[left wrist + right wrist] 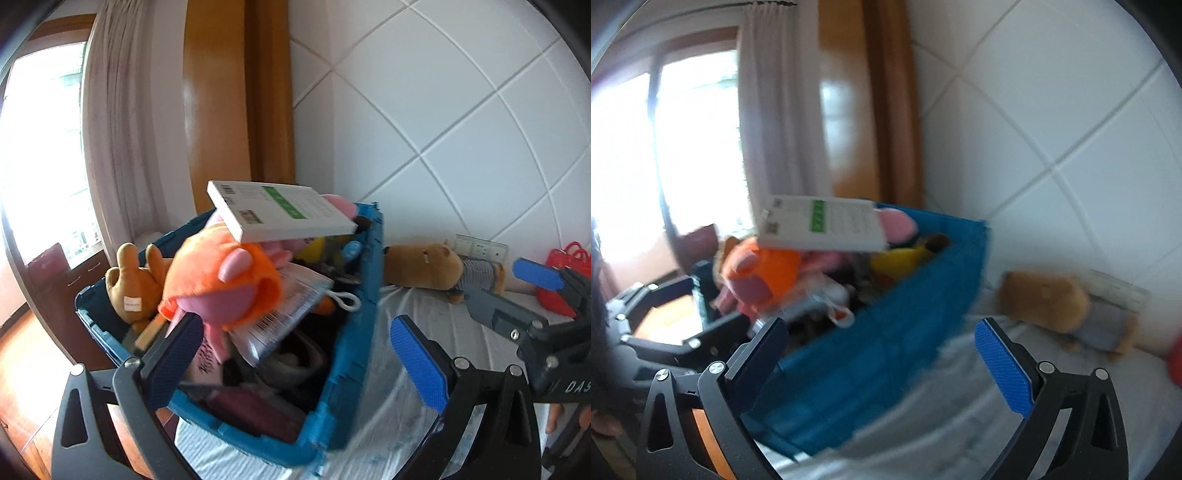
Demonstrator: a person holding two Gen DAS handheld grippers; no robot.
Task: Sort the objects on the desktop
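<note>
A blue crate (pixel 343 369) stands on the white cloth, piled with toys. On top lie an orange and pink plush (pixel 221 280), a white box with a green stripe (pixel 280 212), a brown plush (pixel 129 284) and a packet with a barcode (pixel 288 314). My left gripper (pixel 299 362) is open and empty, over the crate's near end. My right gripper (pixel 886 354) is open and empty beside the crate (pixel 886 354); it shows at right in the left wrist view (pixel 539 275). The right wrist view is blurred.
A brown capybara plush (pixel 424 267) in a striped shirt lies by the tiled wall, also in the right wrist view (pixel 1049 299). A red basket (pixel 565 273) sits at the far right. A wall socket (pixel 480 249), a curtain and a wooden door frame stand behind.
</note>
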